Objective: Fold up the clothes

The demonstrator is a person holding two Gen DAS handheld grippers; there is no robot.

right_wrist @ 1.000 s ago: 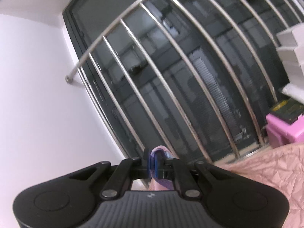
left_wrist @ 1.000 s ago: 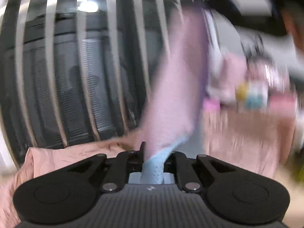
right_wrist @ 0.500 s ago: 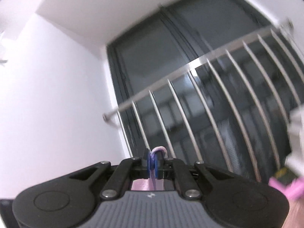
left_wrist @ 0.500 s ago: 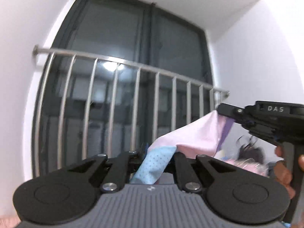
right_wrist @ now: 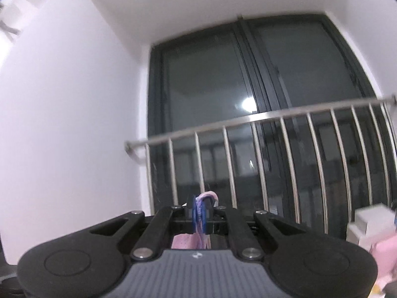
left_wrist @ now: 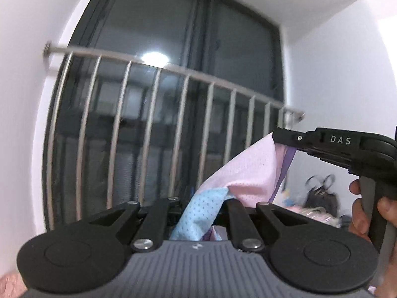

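Two claws clamp pink garment | dark window, steel railing, white walls

Dark window behind steel railing, white walls, white boxes

Light: the room is lit dimly and evenly; a round lamp glare is seen in the dark window glass.
Blur: things far right of the tool are smeared.
Edges: straight bars are bent; corners are blacked out.
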